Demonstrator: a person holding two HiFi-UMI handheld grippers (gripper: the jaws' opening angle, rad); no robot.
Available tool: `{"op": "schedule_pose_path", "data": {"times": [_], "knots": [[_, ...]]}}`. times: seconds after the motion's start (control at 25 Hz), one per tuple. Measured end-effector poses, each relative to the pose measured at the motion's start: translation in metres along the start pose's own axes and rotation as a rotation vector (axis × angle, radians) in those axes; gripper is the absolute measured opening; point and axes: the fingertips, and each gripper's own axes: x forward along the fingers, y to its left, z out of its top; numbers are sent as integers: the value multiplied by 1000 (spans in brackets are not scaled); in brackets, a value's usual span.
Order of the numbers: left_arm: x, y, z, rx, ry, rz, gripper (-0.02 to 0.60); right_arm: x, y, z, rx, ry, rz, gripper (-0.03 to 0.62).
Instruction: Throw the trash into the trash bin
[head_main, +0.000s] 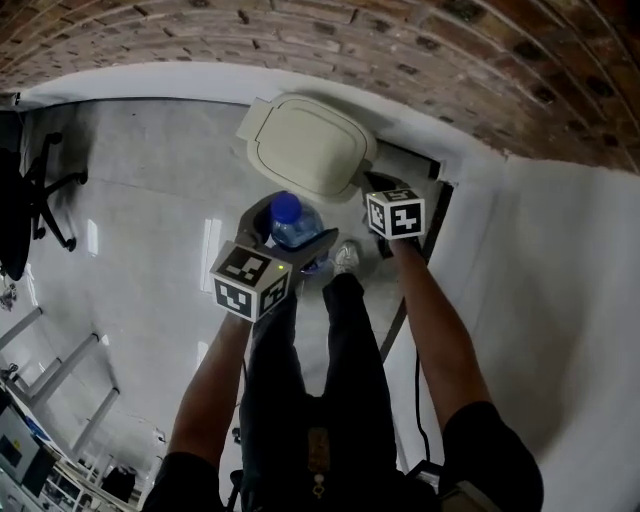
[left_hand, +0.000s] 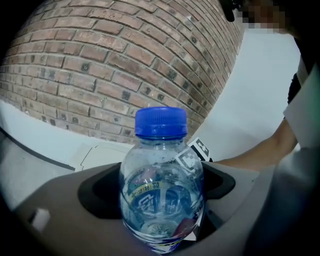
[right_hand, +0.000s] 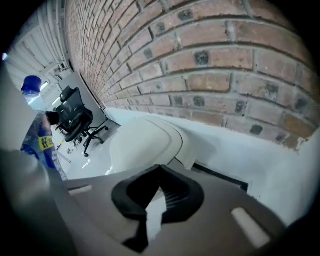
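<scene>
While we hold the bottle (left_hand: 161, 185) upright in the left gripper (head_main: 292, 240), its jaws clamped on the clear body below the blue cap (head_main: 286, 207), it hangs just near of the bin (head_main: 308, 145), whose cream lid is down. Our right gripper (right_hand: 160, 171) hovers to the right, jaws pressed together on nothing, facing the bin and the brick wall (right_hand: 200, 60). A chair (head_main: 30, 195) stands at the left.

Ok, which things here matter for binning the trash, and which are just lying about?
For the job:
bottle, gripped in the left tool
trash bin, lid down

Just lying about:
office chair, off to the left
</scene>
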Motion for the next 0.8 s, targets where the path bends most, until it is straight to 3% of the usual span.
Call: {"op": "schedule_pose_path", "data": {"times": [0.4, 0.8], "knots": [[0, 9, -27, -19, 5, 33, 462, 25, -15, -21, -87, 81, -23, 3], [2, 2, -12, 11, -24, 43, 462, 1, 5, -6, -50, -2, 20, 2]]}}
